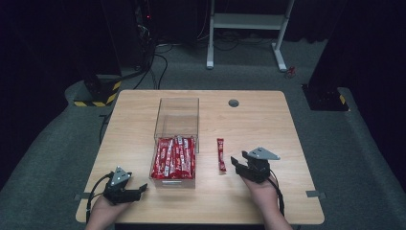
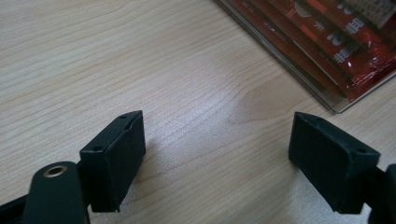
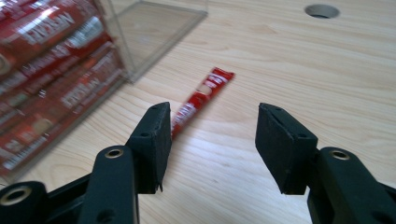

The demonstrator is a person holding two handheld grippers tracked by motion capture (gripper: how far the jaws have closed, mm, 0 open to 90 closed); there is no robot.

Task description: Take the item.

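Red coffee stick sachet (image 1: 220,154) lies alone on the bench (image 1: 268,124), at three o'clock from the clear box (image 1: 175,143) of sachets. Right gripper (image 1: 238,163), jaws apart and empty, sits just beside it at four o'clock. Left gripper (image 1: 140,189) rests open at seven o'clock.

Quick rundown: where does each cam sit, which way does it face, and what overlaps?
High view: above the person's table edge, facing forward and down; both hands, left gripper, right gripper.
Left gripper view: on that gripper, looking along open jaws at the table and a corner of the clear box.
Right gripper view: looking along open jaws at the loose red sachet.
Shared: sachet and box show in the high and right gripper views.
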